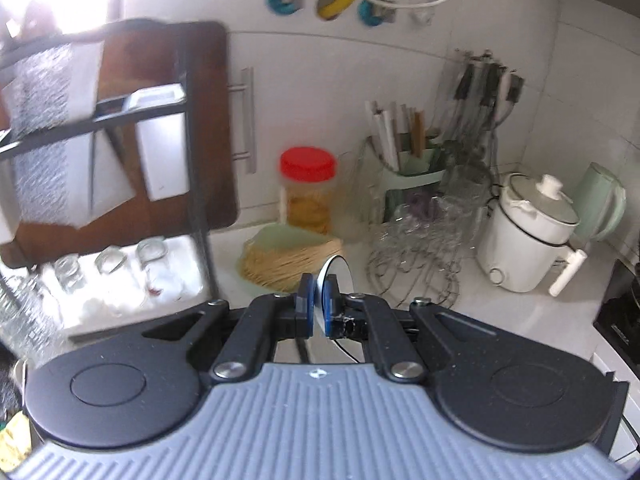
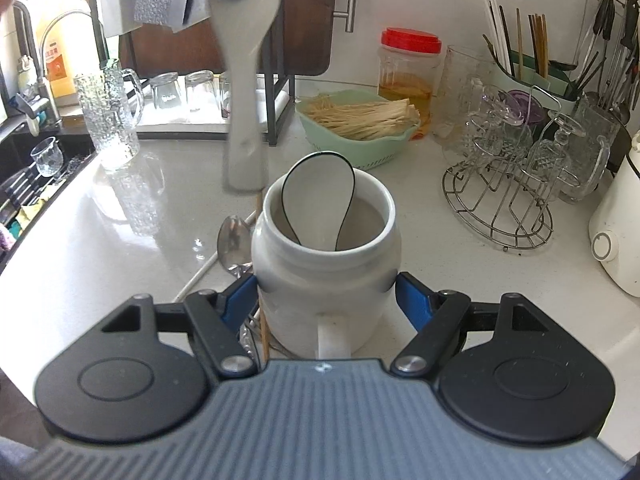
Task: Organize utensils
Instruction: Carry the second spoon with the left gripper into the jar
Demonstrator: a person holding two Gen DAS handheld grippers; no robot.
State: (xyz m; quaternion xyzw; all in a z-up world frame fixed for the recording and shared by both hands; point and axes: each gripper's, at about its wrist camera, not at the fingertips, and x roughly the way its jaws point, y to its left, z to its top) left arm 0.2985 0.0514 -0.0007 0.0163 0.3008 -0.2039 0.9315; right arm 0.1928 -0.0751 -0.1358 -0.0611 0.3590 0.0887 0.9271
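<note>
Beside the glass rack (image 2: 508, 204), right fingers (image 2: 240, 300) grip the jar (image 2: 326, 280); left fingers (image 1: 304, 308) pinch a spoon (image 2: 244, 80).

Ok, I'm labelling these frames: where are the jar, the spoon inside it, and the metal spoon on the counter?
jar (image 2: 326, 276): right wrist view, front of its white body.
spoon inside (image 2: 318, 178): right wrist view, middle of its white bowl.
metal spoon (image 2: 233, 240): right wrist view, its shiny bowl, left of the jar.
</note>
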